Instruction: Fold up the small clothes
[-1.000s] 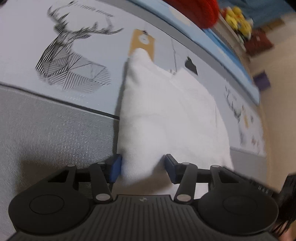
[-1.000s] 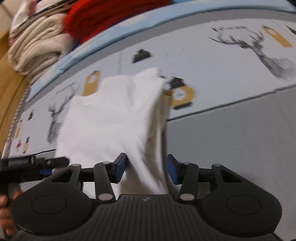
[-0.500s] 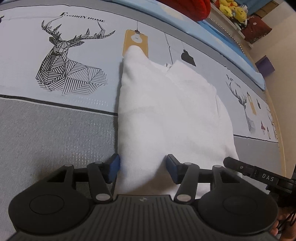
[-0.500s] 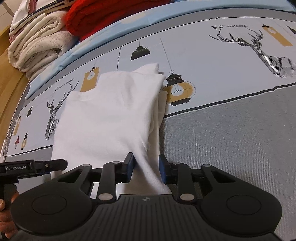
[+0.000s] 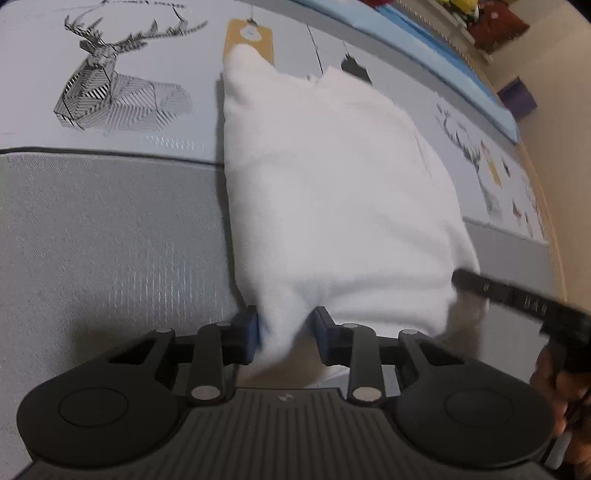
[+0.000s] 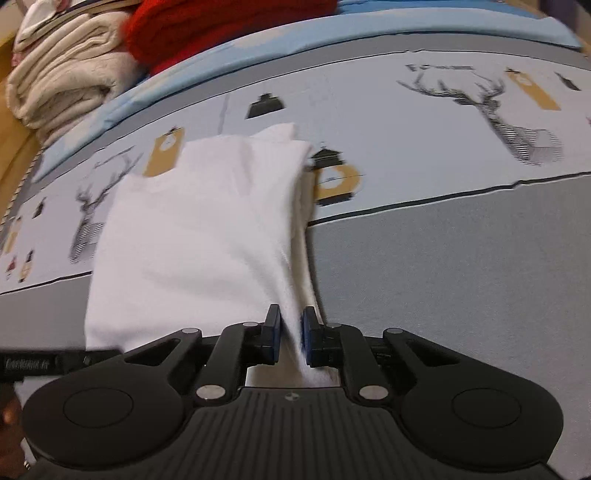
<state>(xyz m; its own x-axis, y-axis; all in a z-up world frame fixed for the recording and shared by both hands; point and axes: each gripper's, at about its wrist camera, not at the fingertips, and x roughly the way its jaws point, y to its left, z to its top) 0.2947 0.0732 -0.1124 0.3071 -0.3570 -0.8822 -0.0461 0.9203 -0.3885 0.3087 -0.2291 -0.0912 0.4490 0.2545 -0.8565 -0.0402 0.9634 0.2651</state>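
A small white garment (image 5: 325, 192) lies lengthwise on the printed bed sheet (image 5: 110, 229), partly folded. My left gripper (image 5: 286, 332) has its jaws around the garment's near left corner, narrowed on a pinch of cloth. My right gripper (image 6: 290, 332) is shut on the near right corner of the same garment (image 6: 207, 236), and the cloth pulls taut toward it. The right gripper's finger shows at the right edge of the left wrist view (image 5: 517, 295).
Folded cream (image 6: 62, 81) and red (image 6: 221, 26) textiles are stacked at the far left of the bed. The sheet has deer and lantern prints and a grey band near me. The bed's edge and floor (image 5: 561, 122) lie to the right.
The right gripper's jaws have closed on the garment's corner. The left gripper's jaws have narrowed onto its corner, and the near hem has bunched and lifted.
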